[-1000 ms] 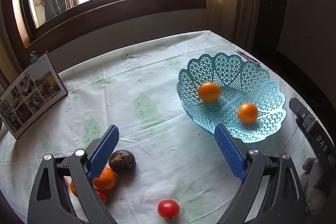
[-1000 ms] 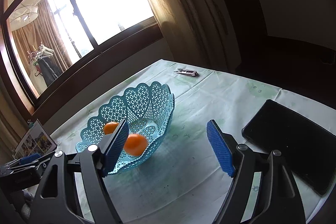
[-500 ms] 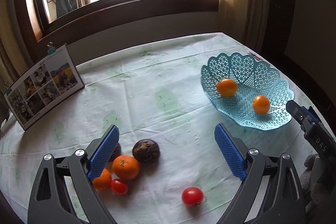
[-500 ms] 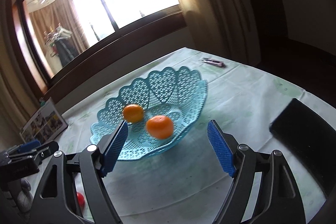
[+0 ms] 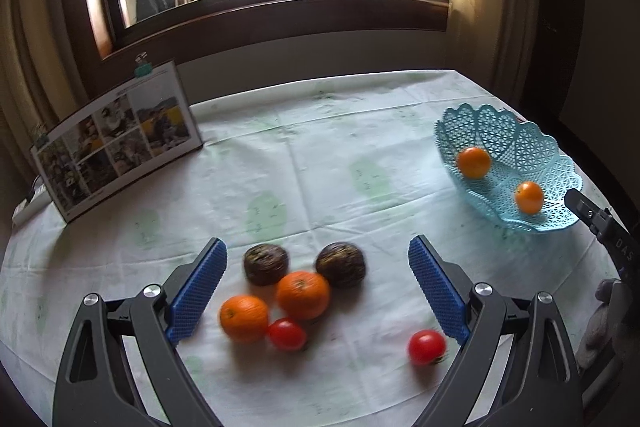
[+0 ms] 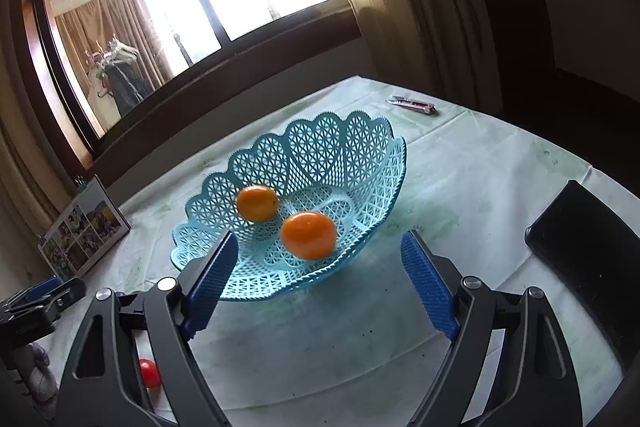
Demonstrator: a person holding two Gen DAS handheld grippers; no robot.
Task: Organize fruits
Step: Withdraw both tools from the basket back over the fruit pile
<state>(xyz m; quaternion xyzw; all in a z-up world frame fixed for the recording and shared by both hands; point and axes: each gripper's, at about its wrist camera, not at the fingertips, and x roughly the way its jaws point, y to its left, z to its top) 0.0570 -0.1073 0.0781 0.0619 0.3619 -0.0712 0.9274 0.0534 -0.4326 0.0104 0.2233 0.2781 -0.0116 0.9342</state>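
Since a second ago the left tongs [image 5: 316, 291] have swung left: the loose fruit cluster, then half hidden behind the left finger, now lies between the wide-spread jaws, nothing gripped. The right tongs [image 6: 320, 283] (also wide, holding nothing) have drawn nearer the blue lattice basket [image 6: 352, 147]. Motion blurs the two oranges [image 5: 303, 294], two dark brown fruits [image 5: 340, 264] and two tomatoes [image 5: 426, 346] on the table [image 5: 320, 155]. Two more oranges [image 6: 308, 235] sit in the basket.
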